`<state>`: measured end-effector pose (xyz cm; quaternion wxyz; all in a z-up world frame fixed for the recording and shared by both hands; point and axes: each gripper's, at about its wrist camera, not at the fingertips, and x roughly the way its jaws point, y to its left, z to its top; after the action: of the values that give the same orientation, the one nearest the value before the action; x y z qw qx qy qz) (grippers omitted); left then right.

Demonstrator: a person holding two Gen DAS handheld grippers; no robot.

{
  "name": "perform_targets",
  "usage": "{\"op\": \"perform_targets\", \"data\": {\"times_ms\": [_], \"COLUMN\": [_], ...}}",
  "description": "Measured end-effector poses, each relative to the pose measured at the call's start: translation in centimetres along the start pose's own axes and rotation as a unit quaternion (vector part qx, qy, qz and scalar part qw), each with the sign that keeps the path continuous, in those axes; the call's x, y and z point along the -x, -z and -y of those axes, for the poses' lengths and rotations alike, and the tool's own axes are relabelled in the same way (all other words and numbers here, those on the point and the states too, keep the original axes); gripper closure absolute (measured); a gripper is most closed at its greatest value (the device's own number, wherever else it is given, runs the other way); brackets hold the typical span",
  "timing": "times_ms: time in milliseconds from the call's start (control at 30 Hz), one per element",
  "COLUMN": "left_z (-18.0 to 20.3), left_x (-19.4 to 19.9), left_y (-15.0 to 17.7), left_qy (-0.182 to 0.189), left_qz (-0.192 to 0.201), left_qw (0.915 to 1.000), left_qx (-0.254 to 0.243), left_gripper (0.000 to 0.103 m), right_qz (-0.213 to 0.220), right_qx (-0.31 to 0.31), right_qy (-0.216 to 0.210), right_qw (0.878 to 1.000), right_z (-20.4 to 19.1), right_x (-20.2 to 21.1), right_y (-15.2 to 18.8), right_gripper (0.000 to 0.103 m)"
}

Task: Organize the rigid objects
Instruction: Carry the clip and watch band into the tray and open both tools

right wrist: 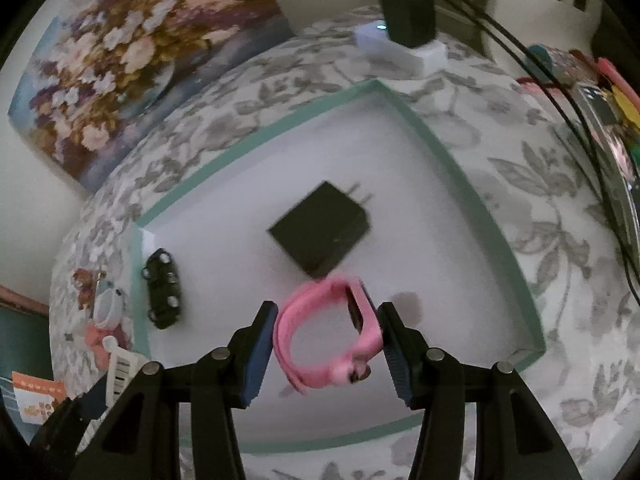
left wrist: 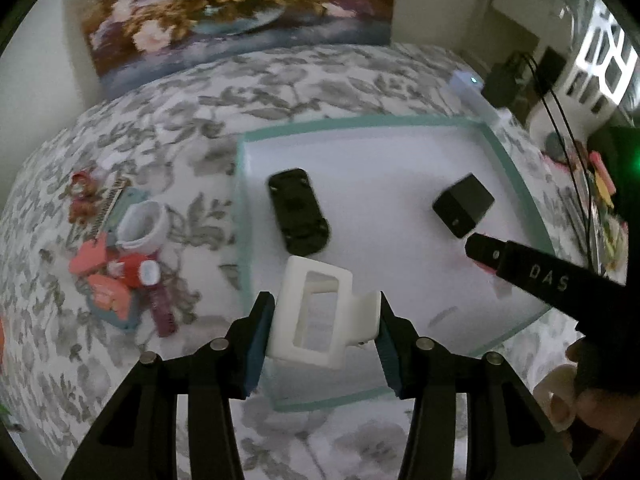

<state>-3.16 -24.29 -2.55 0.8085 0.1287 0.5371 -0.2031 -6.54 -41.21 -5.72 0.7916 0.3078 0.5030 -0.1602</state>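
My left claw (left wrist: 326, 326) is clamped on a white holder (left wrist: 320, 312), low in the frame's centre, hanging over the near-left edge of the tray (left wrist: 516, 168). My right claw (right wrist: 328, 346) grips a pink watch (right wrist: 324, 332) by its band and face, low centre in its own view, above the tray's white floor (right wrist: 460, 264). In the left view the right claw's fingers (left wrist: 484, 252) reach in from the right, tips just beside the black charger (left wrist: 462, 204). The charger lies right of centre in the tray, prongs pointing toward the far rim in the right view (right wrist: 320, 228). A black toy car (left wrist: 298, 212) lies near the tray's left wall, close to the holder but apart from it. Between car and charger the floor is bare, and the lower right part of the tray is bare too. The teal rim (right wrist: 444, 152) stands low all round. Left of the tray, on the flowered cloth (left wrist: 168, 128), a heap of small red and pink things (left wrist: 116, 264) lies well apart from the rim.
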Motion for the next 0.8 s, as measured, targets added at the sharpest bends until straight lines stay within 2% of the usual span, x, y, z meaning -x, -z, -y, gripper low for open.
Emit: {"op": "perform_targets", "data": {"times_ms": [267, 500, 800], "left_z": [1.3, 0.9, 0.6], "left_x": [-1.4, -1.7, -1.3], "left_y": [0.2, 0.1, -0.2], "left_qy": [-0.007, -0.005, -0.005], "left_qz": [-0.011, -0.019, -0.017], "left_qw": [0.9997, 0.9998, 0.9998], "left_qx": [-0.019, -0.010, -0.006], "left_gripper": [0.053, 0.053, 0.044], "right_qz": [0.001, -0.001, 0.003], "right_qx": [-0.001, 0.007, 0.018], "right_qy": [-0.001, 0.008, 0.014], "right_qw": [1.000, 1.000, 1.000], "right_z": [0.4, 0.1, -0.3], "right_x": [0.0, 0.0, 0.2], "right_y": [-0.1, 0.0, 0.0], "right_gripper": [0.048, 0.048, 0.036]}}
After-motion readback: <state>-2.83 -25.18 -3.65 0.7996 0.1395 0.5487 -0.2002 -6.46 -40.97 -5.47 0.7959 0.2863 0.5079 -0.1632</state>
